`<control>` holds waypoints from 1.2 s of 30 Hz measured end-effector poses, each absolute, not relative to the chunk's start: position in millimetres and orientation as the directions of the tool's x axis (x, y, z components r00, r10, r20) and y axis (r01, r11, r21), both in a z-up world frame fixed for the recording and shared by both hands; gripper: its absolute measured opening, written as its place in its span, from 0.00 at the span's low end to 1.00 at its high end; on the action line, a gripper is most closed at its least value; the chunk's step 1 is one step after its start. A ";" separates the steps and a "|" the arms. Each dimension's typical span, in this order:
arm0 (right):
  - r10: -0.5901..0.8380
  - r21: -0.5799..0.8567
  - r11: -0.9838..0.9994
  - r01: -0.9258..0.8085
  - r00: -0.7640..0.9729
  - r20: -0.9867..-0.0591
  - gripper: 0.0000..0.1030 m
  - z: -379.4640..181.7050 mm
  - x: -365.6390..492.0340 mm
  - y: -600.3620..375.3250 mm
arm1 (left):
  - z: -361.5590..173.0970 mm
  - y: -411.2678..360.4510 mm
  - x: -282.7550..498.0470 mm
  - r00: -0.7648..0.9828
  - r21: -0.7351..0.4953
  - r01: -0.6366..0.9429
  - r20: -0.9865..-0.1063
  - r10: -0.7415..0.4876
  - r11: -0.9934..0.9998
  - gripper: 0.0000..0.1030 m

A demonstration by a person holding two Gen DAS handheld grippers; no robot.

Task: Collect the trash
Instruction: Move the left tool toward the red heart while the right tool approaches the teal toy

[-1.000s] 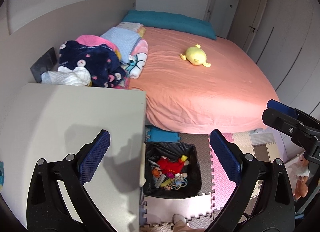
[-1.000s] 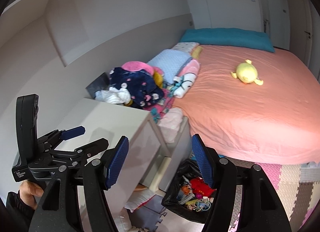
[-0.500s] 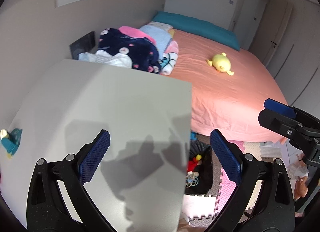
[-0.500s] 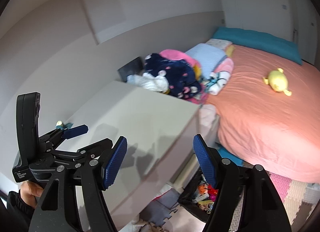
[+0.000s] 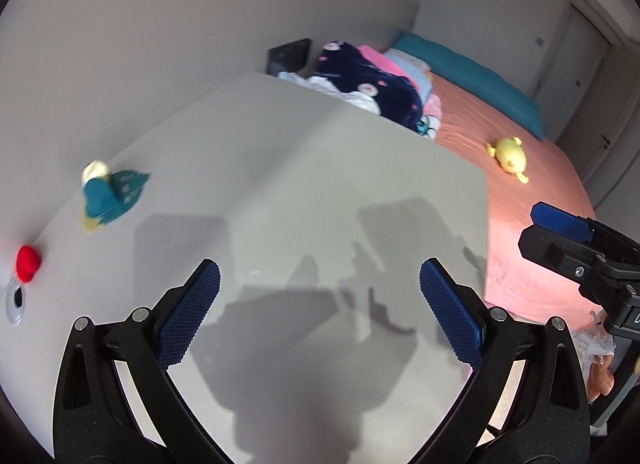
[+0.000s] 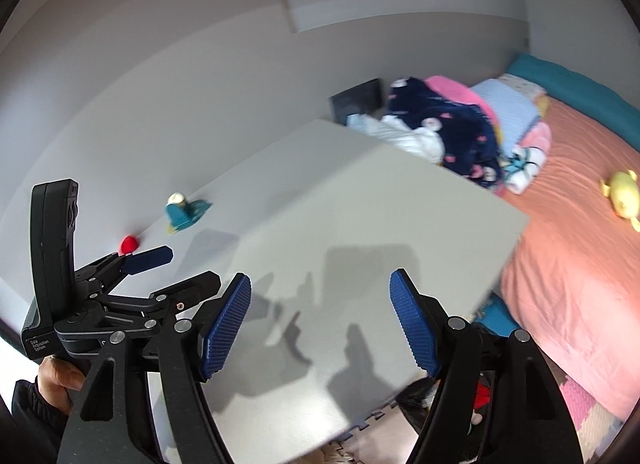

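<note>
I have swung off the bin onto the tabletop (image 5: 304, 191); the teal wrapper (image 5: 108, 195) and red scrap (image 5: 27, 263) now lie at ten o'clock. Both my grippers, left (image 5: 320, 304) and right (image 6: 320, 320), have fingers spread, empty.

A teal scrap of wrapper (image 5: 108, 193) lay crumpled on the desk (image 5: 304, 191) near the wall, a pale yellowish knob at its far end and a yellowish edge at its near end; from the right wrist it showed as a small teal lump (image 6: 185, 213). Near it, closer along the wall side, sat a small round red piece (image 5: 27, 262), bright red, also seen from the right (image 6: 129, 244). The two lay apart, not touching. Motion blur softened their finer detail.
</note>
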State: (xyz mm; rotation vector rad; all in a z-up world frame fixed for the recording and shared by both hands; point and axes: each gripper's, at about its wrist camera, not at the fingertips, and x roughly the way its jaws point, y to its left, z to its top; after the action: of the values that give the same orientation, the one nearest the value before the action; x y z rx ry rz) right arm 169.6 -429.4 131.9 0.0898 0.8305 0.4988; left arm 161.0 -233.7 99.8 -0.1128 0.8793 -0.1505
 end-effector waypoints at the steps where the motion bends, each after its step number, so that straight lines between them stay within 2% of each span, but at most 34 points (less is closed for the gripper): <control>1: 0.469 0.269 0.874 -0.405 0.556 -0.686 0.71 130.9 170.7 -419.9 | 99.2 -225.2 157.8 0.630 -0.159 0.066 -0.759 -0.165 0.985 0.94; 16: 0.582 0.287 0.753 -0.592 0.395 -0.711 0.71 108.6 189.3 -277.8 | 84.8 -90.4 120.8 0.642 -0.162 -0.247 -0.766 0.035 0.955 0.94; 29: 0.634 0.328 0.689 -0.646 0.319 -0.705 0.71 85.6 226.5 -184.4 | 66.0 2.1 126.4 0.642 -0.197 -0.444 -0.750 0.158 0.874 0.94; 36: 0.625 0.232 0.610 -0.758 0.279 -0.729 0.70 74.2 260.4 -141.6 | 51.5 29.3 144.0 0.617 -0.195 -0.492 -0.765 0.182 0.848 0.94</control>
State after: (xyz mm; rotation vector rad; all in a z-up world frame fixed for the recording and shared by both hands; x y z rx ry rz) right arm 260.4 -141.6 74.2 -0.1724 0.8903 0.9332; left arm 144.0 29.3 51.5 -0.4113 0.8198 0.4011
